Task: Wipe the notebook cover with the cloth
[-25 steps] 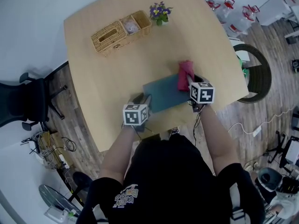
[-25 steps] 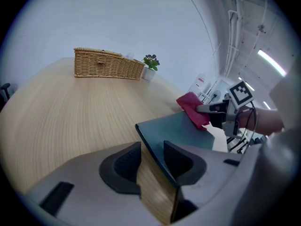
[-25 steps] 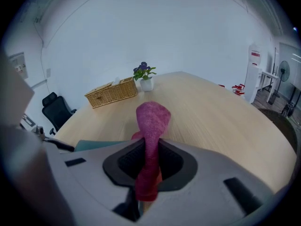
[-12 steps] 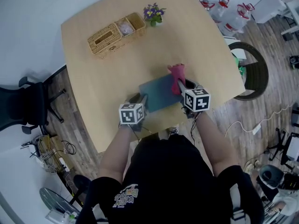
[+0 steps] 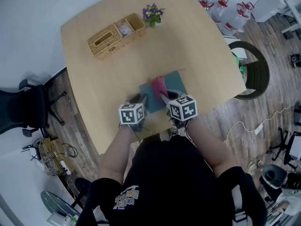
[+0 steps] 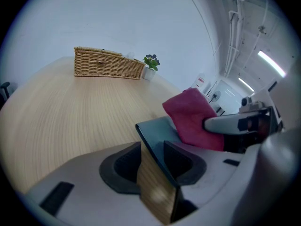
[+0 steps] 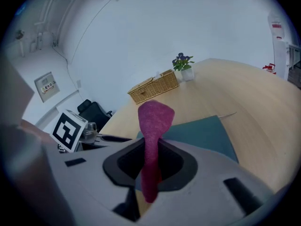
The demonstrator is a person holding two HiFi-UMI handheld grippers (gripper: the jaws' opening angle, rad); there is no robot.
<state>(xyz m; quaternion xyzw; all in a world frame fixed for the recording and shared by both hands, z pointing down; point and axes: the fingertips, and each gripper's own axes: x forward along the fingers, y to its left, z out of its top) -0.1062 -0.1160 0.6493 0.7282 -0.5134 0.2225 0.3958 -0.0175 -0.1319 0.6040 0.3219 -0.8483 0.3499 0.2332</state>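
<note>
A teal notebook [image 5: 168, 89] lies near the front edge of the round wooden table [image 5: 108, 74]. My left gripper [image 5: 142, 101] is shut on the notebook's left corner [image 6: 153, 135], and the cover's edge stands between its pads. My right gripper [image 5: 163, 96] is shut on a magenta cloth [image 5: 158, 85], which lies on the notebook's left half. In the right gripper view the cloth [image 7: 153, 126] rises from between the pads, with the teal notebook [image 7: 202, 133] beneath it. The cloth [image 6: 193, 119] shows just right of the left gripper's jaws.
A wicker box [image 5: 113, 34] and a small potted plant [image 5: 152, 14] stand at the table's far side. An office chair [image 5: 23, 109] is on the floor to the left, and a round dark stool [image 5: 251, 69] stands to the right.
My right gripper has swept the cloth leftward across the notebook, from its right edge to its left half. The left gripper has kept its hold on the corner.
</note>
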